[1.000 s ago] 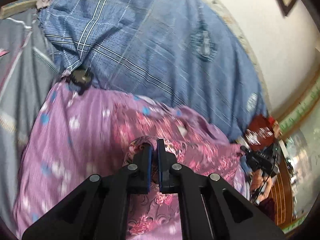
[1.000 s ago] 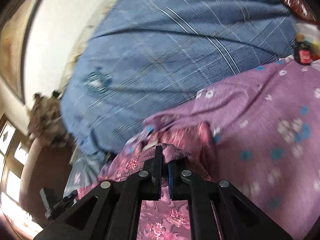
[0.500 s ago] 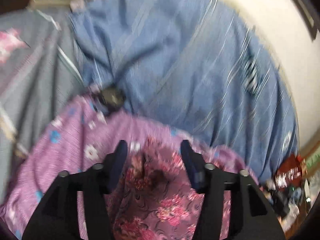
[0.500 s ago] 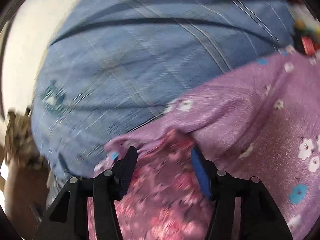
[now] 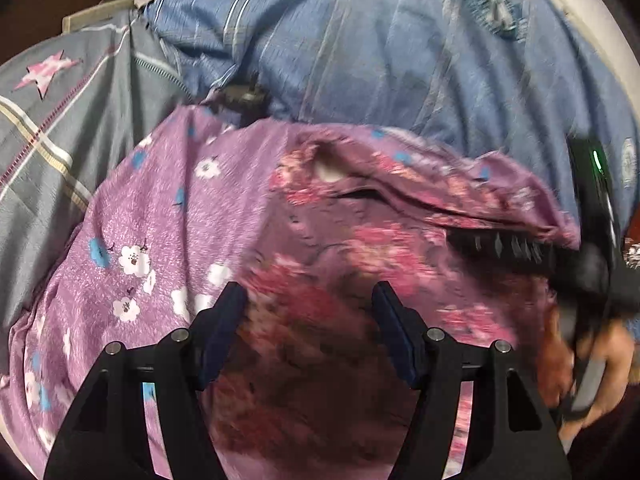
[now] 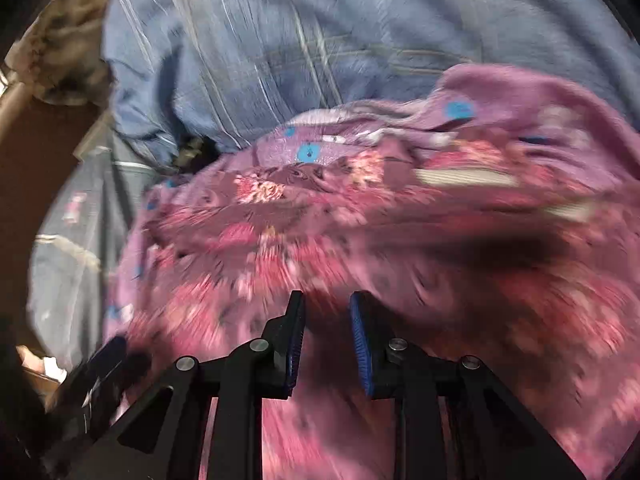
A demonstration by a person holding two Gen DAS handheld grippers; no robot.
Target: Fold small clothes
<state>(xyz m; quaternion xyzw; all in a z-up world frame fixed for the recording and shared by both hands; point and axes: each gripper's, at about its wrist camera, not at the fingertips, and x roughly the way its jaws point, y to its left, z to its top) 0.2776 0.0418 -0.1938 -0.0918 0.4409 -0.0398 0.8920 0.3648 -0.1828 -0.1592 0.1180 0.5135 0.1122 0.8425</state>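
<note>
The small garment (image 5: 360, 248), a dark pink piece with a rose-like flower print, lies spread in the middle of the scene on top of a lilac cloth (image 5: 152, 216) dotted with white and blue blossoms. Its upper edge is folded over into a rumpled lip, and a pale patch shows just inside that lip in the left wrist view. From the right wrist, the same garment (image 6: 340, 232) fills most of the frame, heavily blurred, with the lilac cloth (image 6: 520, 92) bunched along its far edge.

Over it comes the left gripper (image 5: 312, 300), pointing steeply down at the cloth, jaws wide apart. They have just been opening, and nothing is pinched between them; the flowered fabric simply lies below the gap. The blue-padded fingers (image 5: 230, 312) stand clear of it as far as the blur lets us see.

Now the right gripper (image 6: 326, 312): its jaws stand narrow, a slim gap between the blue pads, and they have just been closing. Only garment is seen through the gap, and the pads do not press on anything that can be made out. In the left wrist view, that right gripper (image 5: 500, 246) shows as a dark toothed bar low at the garment's right edge.

Beyond the lilac cloth, a blue striped bedcover (image 5: 400, 48) stretches away. To the left lies a grey blanket (image 5: 60, 128) with a pink star.
</note>
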